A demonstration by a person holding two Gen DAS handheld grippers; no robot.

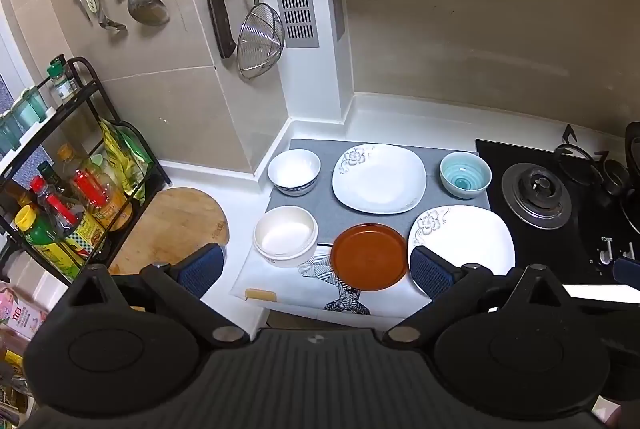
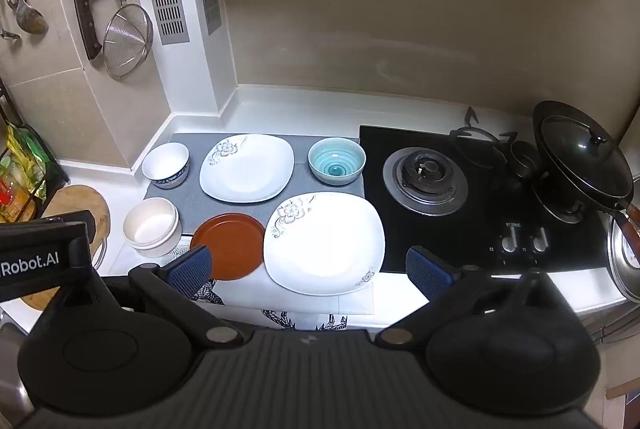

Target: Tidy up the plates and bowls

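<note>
My left gripper (image 1: 316, 267) and right gripper (image 2: 308, 267) hung spread apart, empty, above the counter: two white flowered square plates (image 2: 325, 243), a brown round plate (image 2: 229, 245), three bowls (image 2: 337, 161).

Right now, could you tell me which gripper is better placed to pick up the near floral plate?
Probably right: the right gripper hangs open directly over the near floral plate, while the left gripper is centred over the brown plate.

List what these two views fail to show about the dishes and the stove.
- Near plate: left wrist view, its front edge is behind the left gripper.
- Brown plate: right wrist view, a finger of the right gripper covers its near left edge.
- Pan: right wrist view, the dark lid hides its contents.
- Stove knobs: markings too small.
</note>
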